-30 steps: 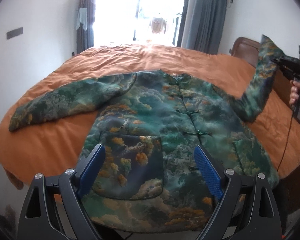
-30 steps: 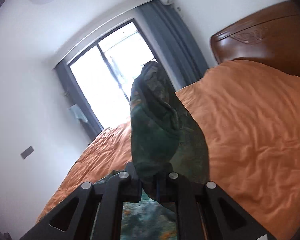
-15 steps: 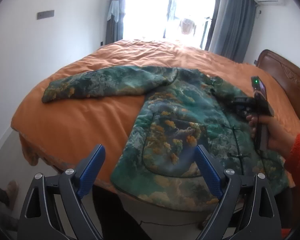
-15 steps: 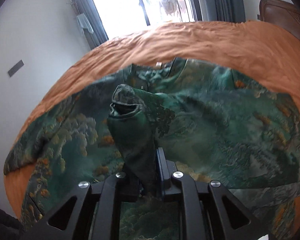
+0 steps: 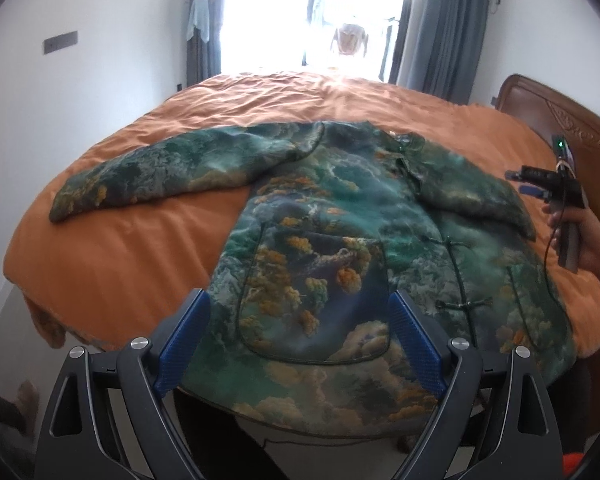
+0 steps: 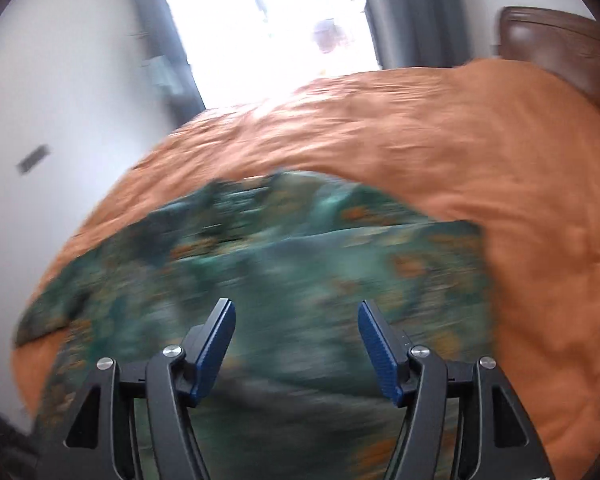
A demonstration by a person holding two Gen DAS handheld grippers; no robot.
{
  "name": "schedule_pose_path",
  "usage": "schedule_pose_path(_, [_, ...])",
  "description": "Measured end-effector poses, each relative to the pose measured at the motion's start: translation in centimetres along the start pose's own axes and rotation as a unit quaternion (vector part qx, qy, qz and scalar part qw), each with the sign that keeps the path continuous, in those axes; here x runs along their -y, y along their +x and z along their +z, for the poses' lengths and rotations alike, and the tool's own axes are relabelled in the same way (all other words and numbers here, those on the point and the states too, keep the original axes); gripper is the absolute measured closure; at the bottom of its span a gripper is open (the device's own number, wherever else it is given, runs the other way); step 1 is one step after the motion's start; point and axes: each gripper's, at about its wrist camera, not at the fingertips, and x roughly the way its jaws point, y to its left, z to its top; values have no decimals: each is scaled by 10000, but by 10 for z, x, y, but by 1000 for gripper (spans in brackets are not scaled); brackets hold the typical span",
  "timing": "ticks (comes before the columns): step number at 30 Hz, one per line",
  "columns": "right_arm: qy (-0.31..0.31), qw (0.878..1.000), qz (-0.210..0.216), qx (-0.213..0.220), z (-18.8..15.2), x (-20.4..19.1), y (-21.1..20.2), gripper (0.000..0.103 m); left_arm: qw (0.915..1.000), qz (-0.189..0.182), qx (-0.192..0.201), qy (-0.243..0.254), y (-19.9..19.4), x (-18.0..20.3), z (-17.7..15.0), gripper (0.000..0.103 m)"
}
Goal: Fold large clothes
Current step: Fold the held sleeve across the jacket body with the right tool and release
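Note:
A green padded jacket (image 5: 320, 264) with an orange cloud print lies face up on the orange bedspread (image 5: 112, 256). Its left sleeve (image 5: 160, 172) stretches out flat to the left. Its right sleeve (image 5: 472, 196) lies folded across the chest. My left gripper (image 5: 298, 324) hangs open above the jacket's lower pocket, nothing between its blue pads. My right gripper (image 6: 296, 334) hovers over the blurred jacket (image 6: 260, 264), its jaws opening and empty. That gripper (image 5: 528, 180) also shows at the right edge of the left wrist view, held in a hand (image 5: 588, 244).
The bed's near left corner (image 5: 40, 312) drops off toward the floor. A wooden headboard (image 5: 560, 120) stands at the right. Beyond the bed are a bright window (image 5: 312, 12) and grey curtains (image 5: 440, 28). A white wall (image 5: 60, 92) borders the left side.
The right gripper carried the lifted right sleeve down across the jacket's chest, let it go and opened. The left gripper shifted a little and stayed open.

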Motion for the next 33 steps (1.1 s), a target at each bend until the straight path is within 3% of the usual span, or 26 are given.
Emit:
schedule_pose_path(5, [615,9965,272,-498,6,60,55,38,9999,50,-27,139,-1,10,2,12])
schedule_pose_path(8, [749,9919,397,-950,-6,69,88,38,9998,101,-26,168,-2,11,3,12])
schedule_pose_path(11, [579,9943,351,-823,-2,61,73,38,9997,191,-5,175,-1,9,5,11])
schedule_pose_path(15, [359,9950,692,-628,-16,43,23,38,9996,226,-15,147,8,10,4,8])
schedule_pose_path(20, [66,9923,488,-1138,-52,32,23,38,9993,357,-35,72,25,20,6,6])
schedule_pose_path(23, [-8,9935,323,-1093,-62,27,20,38,9990,404,25,165,24,24,7,4])
schedule_pose_path(29, [-405,9973,308,-526,-69,-5,-37,38,9981,442,-343,264,40,28,-8,4])
schedule_pose_path(33, [-623,9971,398,-193,-90,-23,-80,38,9941,218,-943,482,56,36,-21,4])
